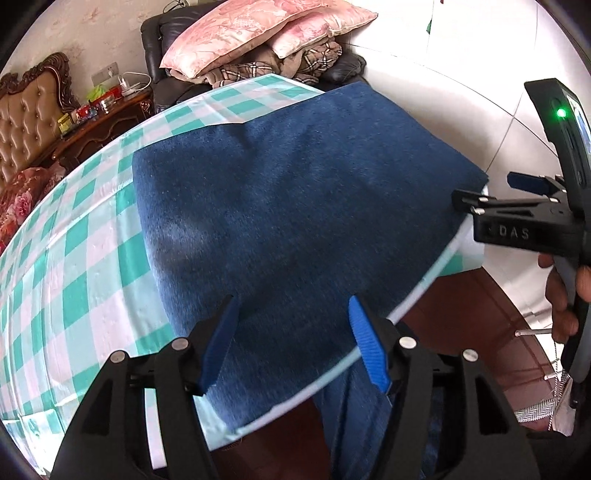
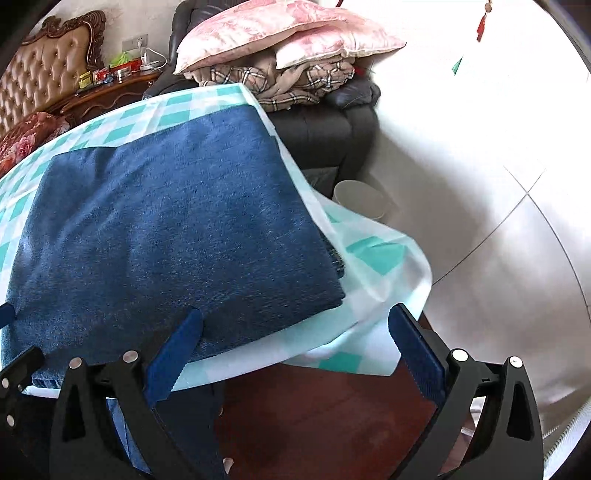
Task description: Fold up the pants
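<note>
Grippers, left [image 1: 291, 332] and right [image 2: 295, 343], angled down over folded pants [image 1: 295, 192] on desk [image 1: 74, 258]; fingers spread, empty.

Tabletop's got a teal and white checked cloth [image 1: 74, 258] on it, and its right corner hangs off the edge. At the far end there's a dark leather armchair [image 2: 325, 136] piled with pink pillows [image 1: 258, 33] on a plaid blanket [image 2: 280, 83]. Far left is a carved tufted headboard [image 1: 26, 110] and a cluttered wooden nightstand [image 1: 99, 125], with a pale round bin [image 2: 360, 197] on the floor by the armchair.
</note>
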`<state>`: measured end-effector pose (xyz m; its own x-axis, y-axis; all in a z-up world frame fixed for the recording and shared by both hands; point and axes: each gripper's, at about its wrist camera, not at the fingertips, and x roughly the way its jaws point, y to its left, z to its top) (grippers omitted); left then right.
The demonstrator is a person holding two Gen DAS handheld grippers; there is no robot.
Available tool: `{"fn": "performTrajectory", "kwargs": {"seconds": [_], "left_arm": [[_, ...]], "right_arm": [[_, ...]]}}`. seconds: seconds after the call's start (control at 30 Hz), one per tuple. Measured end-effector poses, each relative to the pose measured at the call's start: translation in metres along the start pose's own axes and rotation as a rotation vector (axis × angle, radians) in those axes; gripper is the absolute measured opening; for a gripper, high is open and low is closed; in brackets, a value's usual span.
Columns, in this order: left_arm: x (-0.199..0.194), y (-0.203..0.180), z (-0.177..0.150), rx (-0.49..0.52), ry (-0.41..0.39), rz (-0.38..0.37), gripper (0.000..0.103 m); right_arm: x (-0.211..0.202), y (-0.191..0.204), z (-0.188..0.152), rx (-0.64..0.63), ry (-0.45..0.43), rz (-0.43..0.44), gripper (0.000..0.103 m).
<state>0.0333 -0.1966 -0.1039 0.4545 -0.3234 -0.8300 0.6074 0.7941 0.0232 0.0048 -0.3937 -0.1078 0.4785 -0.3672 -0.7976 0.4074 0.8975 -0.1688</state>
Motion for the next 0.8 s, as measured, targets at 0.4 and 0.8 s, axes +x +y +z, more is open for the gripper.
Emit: {"fn": "performTrajectory", "kwargs": {"seconds": [0.4, 0.8], "left_arm": [[-0.017, 0.005, -0.010, -0.035, -0.026, 0.006, 0.063], [-0.026, 0.021, -0.003, -0.097, -0.087, -0.015, 0.068]], "right_arm": [[-0.013, 0.015, 0.007, -0.011, -0.033, 0.051, 0.097], [0.007, 0.030, 0.016, -0.029, -0.001, 0.076, 0.097]]}}
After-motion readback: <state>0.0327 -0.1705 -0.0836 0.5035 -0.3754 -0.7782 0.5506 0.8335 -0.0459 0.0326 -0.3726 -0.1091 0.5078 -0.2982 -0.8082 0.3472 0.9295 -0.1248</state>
